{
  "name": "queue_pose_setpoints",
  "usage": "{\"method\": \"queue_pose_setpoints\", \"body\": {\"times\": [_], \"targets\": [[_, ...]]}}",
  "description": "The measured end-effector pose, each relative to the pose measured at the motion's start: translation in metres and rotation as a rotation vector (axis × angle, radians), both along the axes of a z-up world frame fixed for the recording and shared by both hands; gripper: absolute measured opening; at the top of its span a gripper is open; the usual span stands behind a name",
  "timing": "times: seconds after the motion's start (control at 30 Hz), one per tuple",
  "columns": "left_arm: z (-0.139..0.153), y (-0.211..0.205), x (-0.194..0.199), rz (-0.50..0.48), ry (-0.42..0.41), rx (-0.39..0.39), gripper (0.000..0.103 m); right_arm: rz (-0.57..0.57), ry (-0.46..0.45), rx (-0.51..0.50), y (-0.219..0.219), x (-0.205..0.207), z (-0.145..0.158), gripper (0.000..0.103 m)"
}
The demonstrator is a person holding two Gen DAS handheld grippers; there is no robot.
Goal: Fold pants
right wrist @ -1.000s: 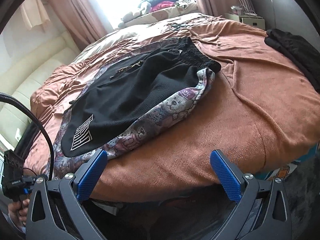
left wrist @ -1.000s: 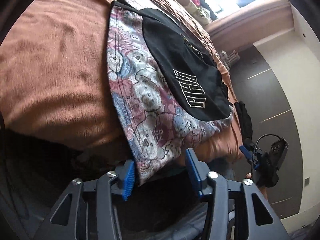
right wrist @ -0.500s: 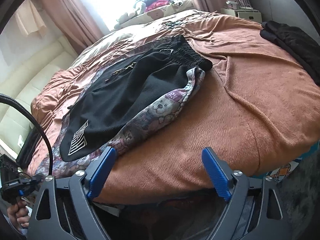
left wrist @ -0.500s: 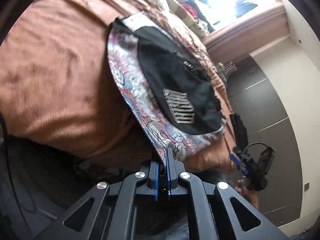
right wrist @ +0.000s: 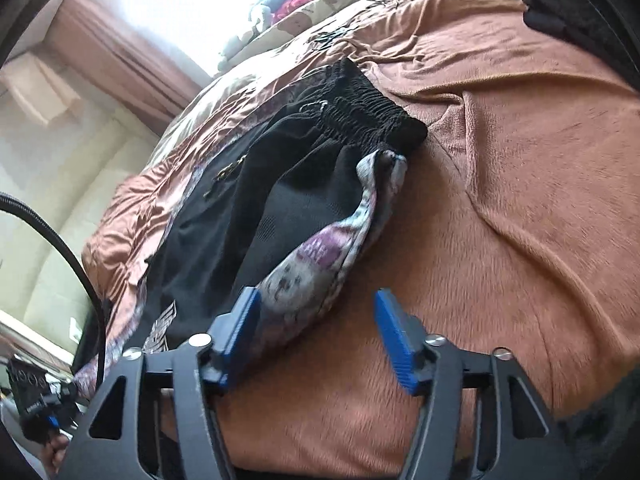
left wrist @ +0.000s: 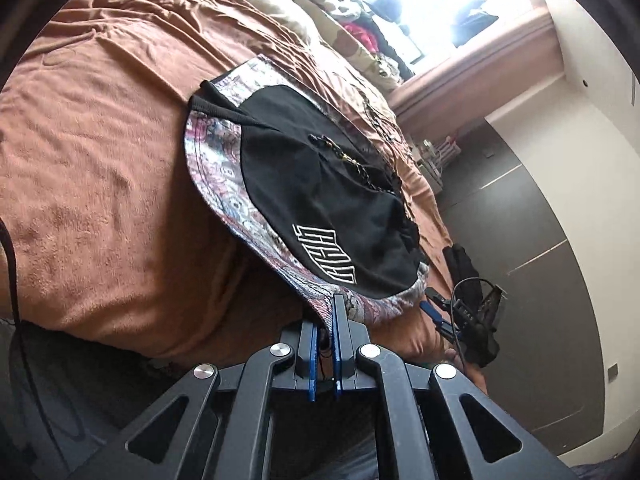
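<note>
The pants [left wrist: 320, 196] lie on a brown bed: black cloth with a white logo and a bear-patterned border, elastic waistband at the far end [right wrist: 360, 108]. My left gripper [left wrist: 326, 320] is shut on the patterned hem corner at the bed's near edge. My right gripper [right wrist: 316, 332] is open at the pants' patterned side edge [right wrist: 316, 272], its left finger against the cloth, its right finger over bare blanket. The right gripper also shows in the left wrist view [left wrist: 440, 312], just beyond the hem.
The brown blanket [right wrist: 520, 200] covers the whole bed. A dark garment [right wrist: 568, 8] lies at the bed's far right. Pillows and clothes pile by the bright window [left wrist: 360, 40]. A grey wardrobe [left wrist: 540, 280] stands past the bed. Dark floor lies below the bed edge.
My left gripper closed on the patterned hem and lifted it slightly. My right gripper narrowed and moved in to the pants' side edge.
</note>
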State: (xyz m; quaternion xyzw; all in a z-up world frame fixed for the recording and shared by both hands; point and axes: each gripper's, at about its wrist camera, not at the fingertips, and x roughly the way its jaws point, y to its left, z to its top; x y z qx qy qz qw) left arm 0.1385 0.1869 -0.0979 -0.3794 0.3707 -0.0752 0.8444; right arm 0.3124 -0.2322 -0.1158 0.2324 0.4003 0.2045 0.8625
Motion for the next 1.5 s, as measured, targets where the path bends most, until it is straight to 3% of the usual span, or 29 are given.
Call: {"method": "queue_pose_setpoints", "body": {"times": [0.07, 0.33, 0.4, 0.47, 0.53, 0.6, 1.07, 1.5], "targets": [[0.002, 0.003, 0.002, 0.011, 0.001, -0.001, 0.006, -0.006, 0.015, 0.022, -0.003, 0.009, -0.005, 0.046], [0.011, 0.011, 0.017, 0.048, 0.008, 0.009, 0.006, -0.025, 0.047, 0.090, -0.009, 0.040, -0.016, 0.044], [0.014, 0.014, 0.022, 0.055, 0.005, 0.009, 0.006, -0.027, 0.049, 0.107, -0.011, 0.047, -0.017, 0.037], [0.019, 0.017, 0.027, 0.066, 0.006, 0.021, 0.006, -0.030, 0.053, 0.119, -0.013, 0.054, -0.018, 0.019], [0.026, 0.020, 0.033, 0.075, 0.000, 0.025, 0.006, -0.030, 0.054, 0.141, -0.016, 0.059, -0.018, 0.009], [0.033, 0.024, 0.039, 0.084, -0.010, 0.032, 0.006, -0.022, 0.035, 0.166, -0.018, 0.060, -0.013, 0.006], [0.085, 0.054, 0.107, 0.106, -0.075, 0.092, 0.006, 0.008, -0.053, 0.185, -0.013, 0.079, 0.025, 0.005], [0.082, 0.089, 0.188, 0.108, -0.040, 0.140, 0.006, 0.012, -0.065, 0.153, 0.016, 0.135, 0.044, 0.005]]}}
